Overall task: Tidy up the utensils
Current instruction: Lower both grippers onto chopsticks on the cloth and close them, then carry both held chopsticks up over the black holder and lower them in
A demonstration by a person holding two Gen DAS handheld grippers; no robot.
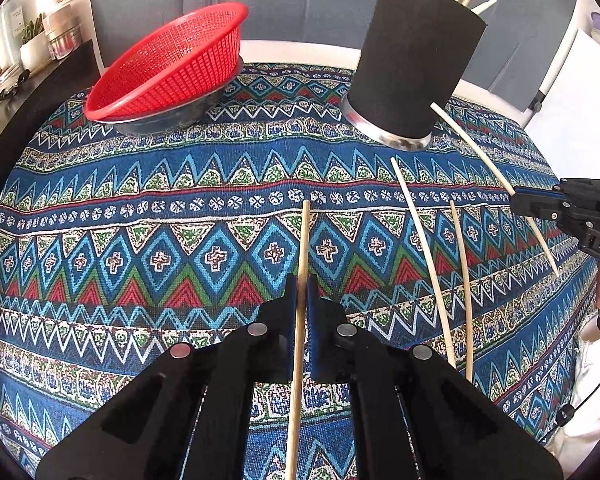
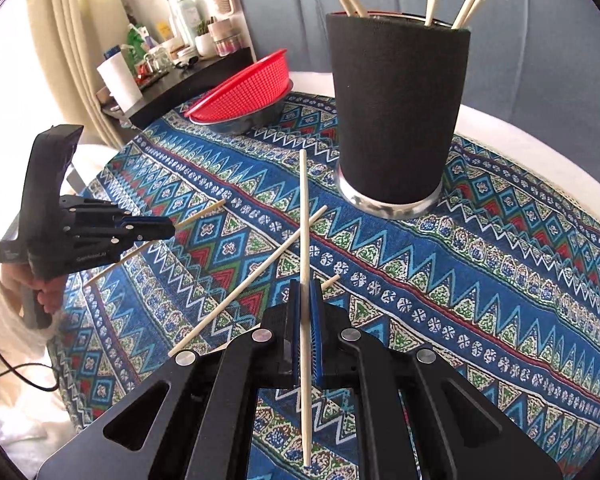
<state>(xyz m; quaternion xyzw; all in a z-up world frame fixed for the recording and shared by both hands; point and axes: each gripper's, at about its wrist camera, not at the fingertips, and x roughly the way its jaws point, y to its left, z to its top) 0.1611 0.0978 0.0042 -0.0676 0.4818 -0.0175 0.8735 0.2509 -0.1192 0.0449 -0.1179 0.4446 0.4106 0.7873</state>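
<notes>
I saw a blue upholstered chair back (image 2: 284, 20) behind the bench, cream curtains (image 2: 72, 40) glowing with daylight, and a dark cluttered shelf (image 2: 188, 76) nearby.

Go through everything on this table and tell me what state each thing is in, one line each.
Left gripper: shut on a wooden chopstick.
Right gripper: shut on another wooden chopstick.
Black cylindrical holder: upright, chopsticks standing inside.
Red mesh plastic basket: tilted, resting in a dark bowl.
Two loose chopsticks: lying flat on the patterned tablecloth.
</notes>
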